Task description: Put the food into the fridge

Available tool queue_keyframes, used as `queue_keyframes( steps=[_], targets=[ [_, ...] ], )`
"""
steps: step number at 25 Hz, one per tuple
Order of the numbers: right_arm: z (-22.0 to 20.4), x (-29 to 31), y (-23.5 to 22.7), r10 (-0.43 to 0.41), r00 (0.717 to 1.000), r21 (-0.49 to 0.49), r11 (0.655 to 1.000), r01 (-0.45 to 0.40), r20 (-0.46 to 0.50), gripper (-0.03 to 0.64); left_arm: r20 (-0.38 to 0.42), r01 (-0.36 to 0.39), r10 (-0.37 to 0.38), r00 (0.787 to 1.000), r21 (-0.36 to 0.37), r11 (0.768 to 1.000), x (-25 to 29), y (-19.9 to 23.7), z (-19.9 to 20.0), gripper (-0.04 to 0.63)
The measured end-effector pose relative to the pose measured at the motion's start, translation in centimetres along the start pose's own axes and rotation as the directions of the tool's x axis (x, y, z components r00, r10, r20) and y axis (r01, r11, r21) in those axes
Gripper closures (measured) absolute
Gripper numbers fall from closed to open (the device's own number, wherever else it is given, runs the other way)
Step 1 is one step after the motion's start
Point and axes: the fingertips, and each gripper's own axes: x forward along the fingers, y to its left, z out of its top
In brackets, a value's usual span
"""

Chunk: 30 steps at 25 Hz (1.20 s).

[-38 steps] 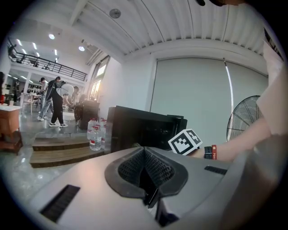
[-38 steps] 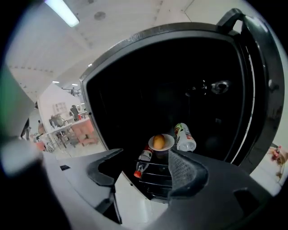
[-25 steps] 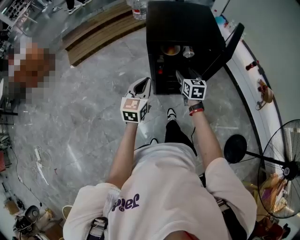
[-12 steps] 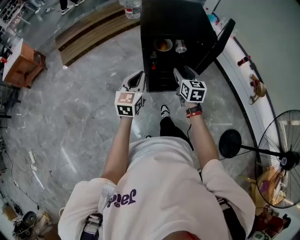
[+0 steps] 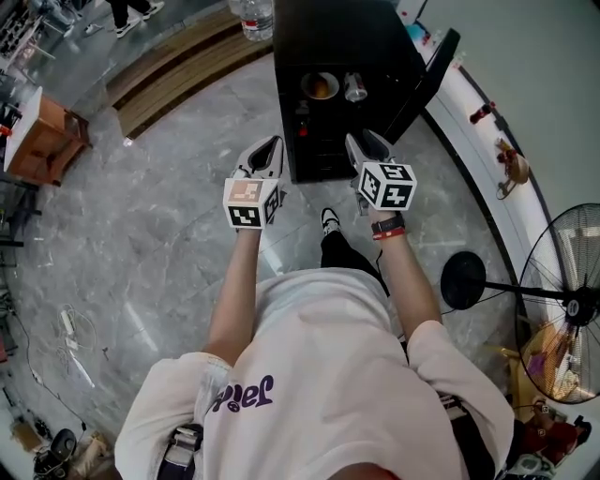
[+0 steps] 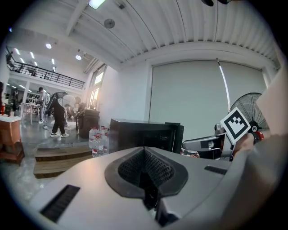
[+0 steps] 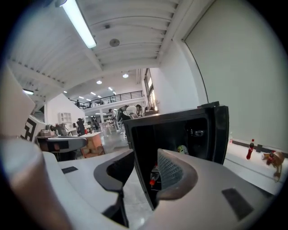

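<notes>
Black fridge (image 5: 337, 37) stands open with food (image 5: 320, 86) already on its top shelf, left gripper (image 5: 265, 150) pressed together and empty, right gripper (image 5: 361, 145) closing on nothing, so I'd say pushing the door (image 5: 427, 75) shut comes next.

Open workshop hall: marble floor (image 5: 169, 234), mezzanine railing (image 6: 45, 74), strip light (image 7: 78, 24).

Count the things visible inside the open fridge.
3 in the head view: a round orange item on the top shelf, a silvery one right beside it, and a red-capped bottle lower at the left. The fridge interior is dark, so more may be hidden.
</notes>
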Motion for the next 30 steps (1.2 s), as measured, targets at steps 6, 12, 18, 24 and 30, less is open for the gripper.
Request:
queue_keyframes(
  steps=[6, 12, 18, 24, 30],
  targets=[
    [1.0, -1.5, 0.8, -0.004, 0.999, 0.004, 1.0, 0.004, 0.037, 0.476, 0.008, -0.007, 0.007, 1.0, 0.006, 1.0, -0.9, 0.4, 0.5, 0.577],
    [1.1, -2.4, 0.5, -0.034, 0.998, -0.007, 0.999, 0.034, 0.05, 0.512, 0.022, 0.001, -0.001, 1.0, 0.016, 1.0, -1.3, 0.0, 1.0, 0.577],
    [1.2, -3.1, 0.2, -0.044, 0.997, 0.0, 0.999, 0.044, 0.056, 0.546, 0.03, 0.01, -0.011, 1.0, 0.019, 1.0, -1.6, -0.6, 1.3, 0.577],
    [1.5, -3.6, -0.1, -0.053, 0.996, 0.003, 0.999, 0.053, 0.07, 0.573, 0.059, 0.041, -0.039, 0.998, -0.027, 0.999, -1.5, -1.3, 2.2, 0.577],
    [1.9, -4.0, -0.3, -0.065, 0.995, 0.011, 0.998, 0.064, 0.082, 0.601, 0.057, 0.052, -0.052, 0.997, 0.001, 0.999, -1.0, -2.0, 2.3, 0.577]
  ],
)
